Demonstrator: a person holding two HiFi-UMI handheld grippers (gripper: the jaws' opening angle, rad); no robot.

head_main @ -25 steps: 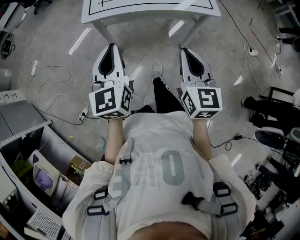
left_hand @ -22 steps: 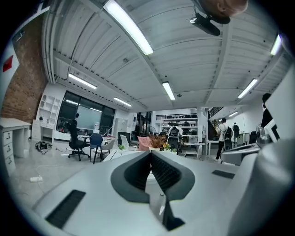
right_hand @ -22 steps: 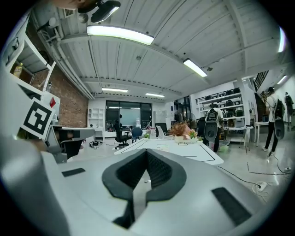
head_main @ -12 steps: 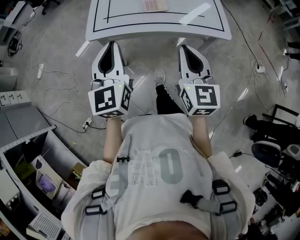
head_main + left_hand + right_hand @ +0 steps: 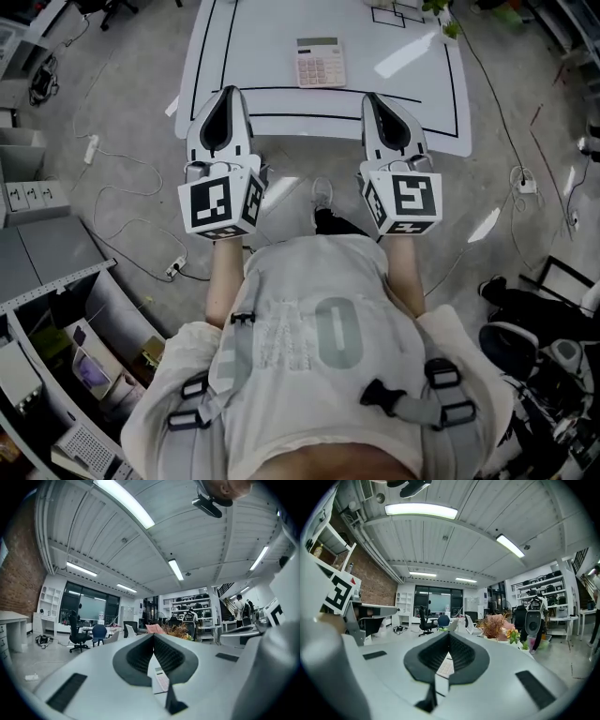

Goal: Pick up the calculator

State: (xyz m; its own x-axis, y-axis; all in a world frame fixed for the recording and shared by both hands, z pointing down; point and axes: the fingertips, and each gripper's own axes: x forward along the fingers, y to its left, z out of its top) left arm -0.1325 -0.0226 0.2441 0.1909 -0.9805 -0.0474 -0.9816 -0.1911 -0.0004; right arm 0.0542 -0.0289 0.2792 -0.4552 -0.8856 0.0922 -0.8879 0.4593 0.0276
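Note:
A pale calculator (image 5: 320, 62) with pinkish keys lies flat on the white table (image 5: 262, 56), inside black marked lines. Both grippers are held level side by side over the table's near edge, short of the calculator. My left gripper (image 5: 225, 92) is shut with nothing in it; the calculator lies ahead and to its right. My right gripper (image 5: 372, 97) is also shut and empty, with the calculator ahead and to its left. In the left gripper view the jaws (image 5: 153, 634) meet at the tip and the calculator (image 5: 161, 679) shows below them. The right gripper view shows the same: gripper (image 5: 449, 633), calculator (image 5: 445, 666).
A potted plant (image 5: 441, 9) stands at the table's far right corner, plant (image 5: 499, 625). Cables and a power strip (image 5: 91, 148) lie on the floor at left. Shelving (image 5: 56, 347) is at lower left, dark equipment (image 5: 534, 328) at lower right. Office chairs (image 5: 77, 632) stand far off.
The person has stepped forward: the table has slid down the head view and the calculator has come fully into sight. Both grippers, still shut, now reach over the table's near edge.

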